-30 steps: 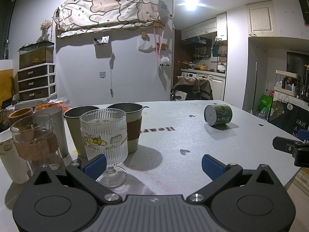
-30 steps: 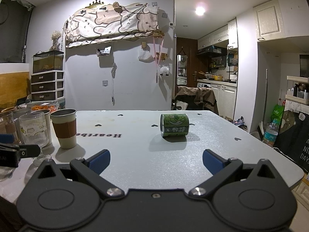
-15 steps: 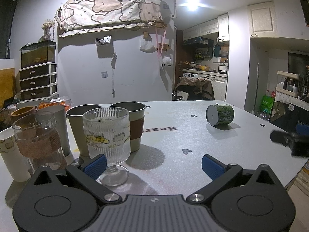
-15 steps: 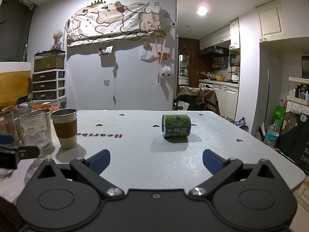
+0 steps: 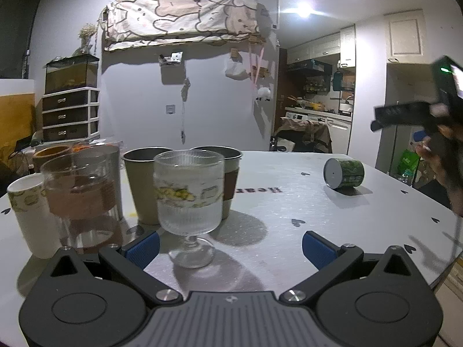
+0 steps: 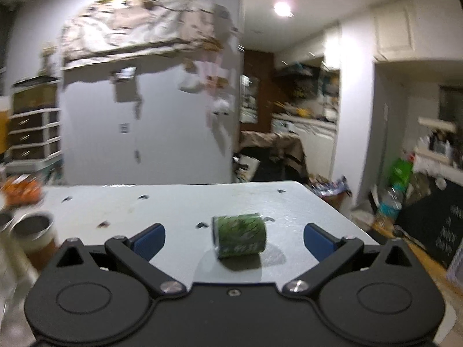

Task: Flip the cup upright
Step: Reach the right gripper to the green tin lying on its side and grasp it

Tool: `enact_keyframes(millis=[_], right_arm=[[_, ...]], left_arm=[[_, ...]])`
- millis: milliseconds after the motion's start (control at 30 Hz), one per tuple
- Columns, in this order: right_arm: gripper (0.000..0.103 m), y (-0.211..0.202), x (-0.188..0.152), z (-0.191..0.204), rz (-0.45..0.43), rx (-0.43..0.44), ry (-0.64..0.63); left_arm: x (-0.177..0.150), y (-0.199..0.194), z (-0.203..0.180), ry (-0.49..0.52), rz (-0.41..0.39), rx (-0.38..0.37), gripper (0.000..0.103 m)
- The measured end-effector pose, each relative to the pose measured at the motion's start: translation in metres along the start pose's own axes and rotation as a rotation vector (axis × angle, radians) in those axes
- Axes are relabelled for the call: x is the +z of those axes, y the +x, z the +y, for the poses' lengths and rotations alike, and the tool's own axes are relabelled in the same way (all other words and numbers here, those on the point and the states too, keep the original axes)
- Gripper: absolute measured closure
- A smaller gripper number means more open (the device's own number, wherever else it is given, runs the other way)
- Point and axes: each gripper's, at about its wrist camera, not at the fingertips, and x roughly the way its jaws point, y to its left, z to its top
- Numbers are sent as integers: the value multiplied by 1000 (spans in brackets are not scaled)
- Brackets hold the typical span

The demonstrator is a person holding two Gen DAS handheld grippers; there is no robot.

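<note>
green print wraps the cup [image 5: 344,173], which lies on its side on the pale table [image 5: 289,211], far right of centre in the left wrist view, its grey flat end turned toward the camera. the left gripper [image 5: 230,244] sits low over the near edge of the table with its blue-padded fingers [image 5: 143,246] spread wide and nothing between them. just ahead of the left pad stands a ribbed stemmed glass [image 5: 188,199], upright, its foot on the table. behind it cluster two taupe cups [image 5: 144,185], one with a brown sleeve [image 5: 231,182], and to the left a clear glass with a burlap band [image 5: 78,199] and a white paper cup [image 5: 27,214], all upright and close together. at the right edge the right gripper [image 5: 405,114] shows as a dark blurred bar held above the table, a hand [image 5: 442,159] behind it.

in the right wrist view, which is blurred, the green cup [image 6: 239,236] lies on its side on the table [image 6: 173,202], centred between the two blue pads and a little beyond them. the right gripper [image 6: 233,238] has its fingers [image 6: 319,240] spread wide apart, touching nothing. the sleeved cup [image 6: 34,235] stands at the left edge, well apart from the green one.
</note>
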Motion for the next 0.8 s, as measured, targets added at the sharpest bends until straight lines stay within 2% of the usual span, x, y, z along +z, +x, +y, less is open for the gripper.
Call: enact_keyframes(millis=[167, 300, 533, 700, 800], right_arm=[[1, 66, 29, -9, 121, -59, 201], [2, 115, 34, -13, 235, -100, 392], [2, 184, 17, -10, 379, -227, 716], [2, 206, 8, -2, 397, -336, 840], [4, 220, 0, 1, 441, -370, 901]], left_arm=[[-3, -1, 12, -23, 7, 15, 0], [-6, -1, 26, -43, 16, 38, 0], [-13, 2, 45, -67, 37, 77, 0], [-15, 6, 57, -86, 55, 102, 0], [-17, 6, 60, -89, 63, 107, 0]])
